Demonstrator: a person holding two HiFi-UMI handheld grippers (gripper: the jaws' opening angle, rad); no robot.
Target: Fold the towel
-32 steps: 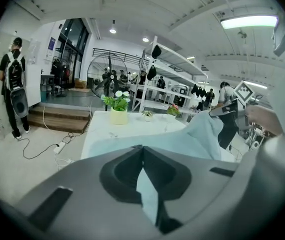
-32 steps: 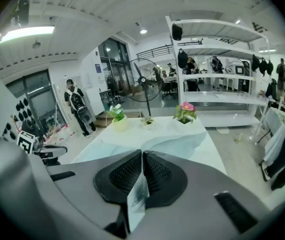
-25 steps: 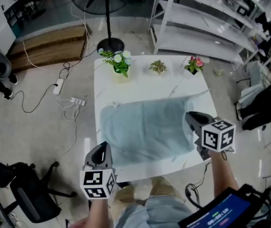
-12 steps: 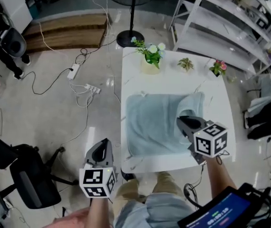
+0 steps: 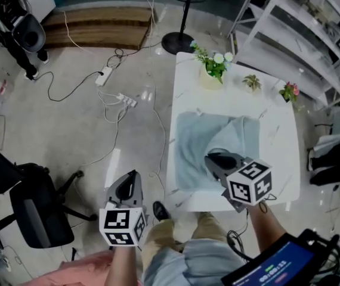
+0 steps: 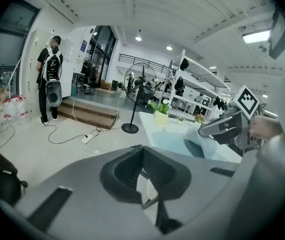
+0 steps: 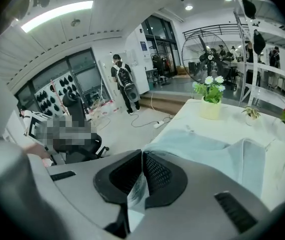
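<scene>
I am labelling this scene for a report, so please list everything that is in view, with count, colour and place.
table: one, white, centre-right of head view
towel: one, light blue, on the table, right part raised
potted plants: three, white-flowered, green, pink-flowered, table's far edge
standing fan: one, black, beyond the table
power strips: two, white, floor left of table
office chair: one, black, floor at left
shelving: one, white, right of the fan
left gripper: one, grey, shut and empty, over the floor
right gripper: one, grey, shut on the towel, over the table
</scene>
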